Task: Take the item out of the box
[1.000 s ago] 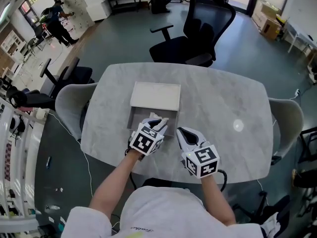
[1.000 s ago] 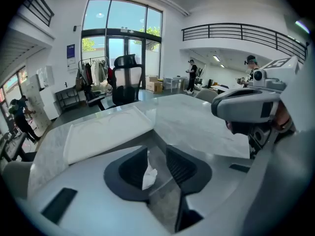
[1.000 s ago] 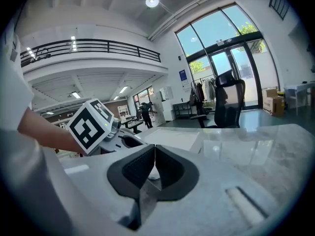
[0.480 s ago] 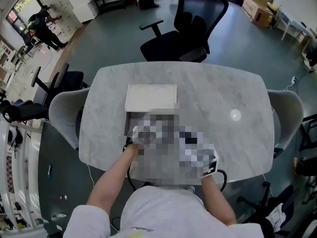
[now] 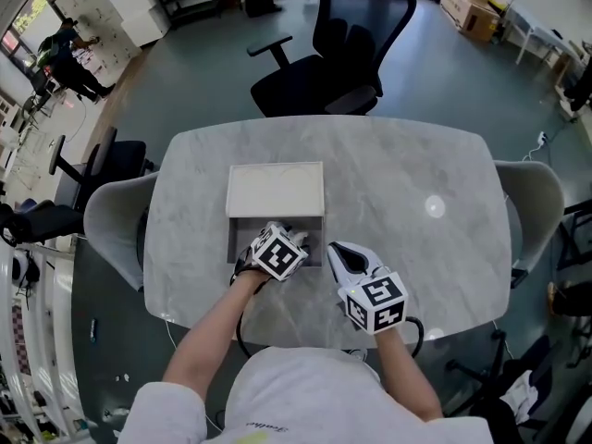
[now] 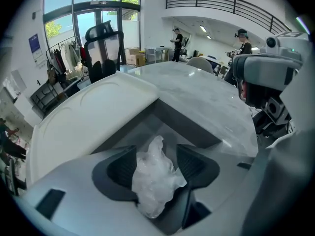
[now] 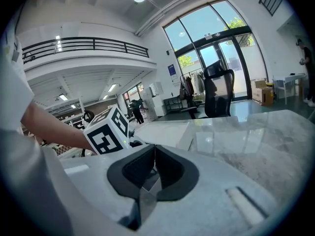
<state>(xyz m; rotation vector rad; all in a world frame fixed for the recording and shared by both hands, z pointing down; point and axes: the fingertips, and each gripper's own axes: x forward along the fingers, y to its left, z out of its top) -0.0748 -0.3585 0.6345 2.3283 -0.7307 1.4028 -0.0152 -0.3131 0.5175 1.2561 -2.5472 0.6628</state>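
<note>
Grey-veined marble makes up the table point(image 5: 416, 183), and both of my grippers work over its near edge.

1. Right gripper point(image 5: 340, 252): parked just inside the near edge, right of the box. Its jaws are closed together with nothing between them. I judge it is kept aside so as not to crowd the box mouth.

2. Left gripper point(image 6: 156, 156): reaching over the near wall of the box point(image 5: 232, 240), nose pointed down into it. The jaws are opening and stand wide. A crumpled clear plastic wrap point(image 6: 152, 181) sits between them, but the pads point(image 6: 118, 168) are not squeezing it, so I count this as a release, not a grasp.

3. Item: the plastic wrap lies inside the box at its near end, rising a little above the grey floor. It is not yet out. What, if anything, is inside the wrap cannot be made out.

4. Box: it lies toward the near-left part of the table, its long side parallel to the near edge. The white lid point(image 5: 276, 190) lies flat beyond the tray, along its far wall, which leaves the whole opening free for access from my side.

5. Beyond: the far half of the table is bare, and a black office chair point(image 5: 342, 54) stands past the far edge.

Assessment: the next grasp calls for a deeper bite, as thin film slips easily.
</note>
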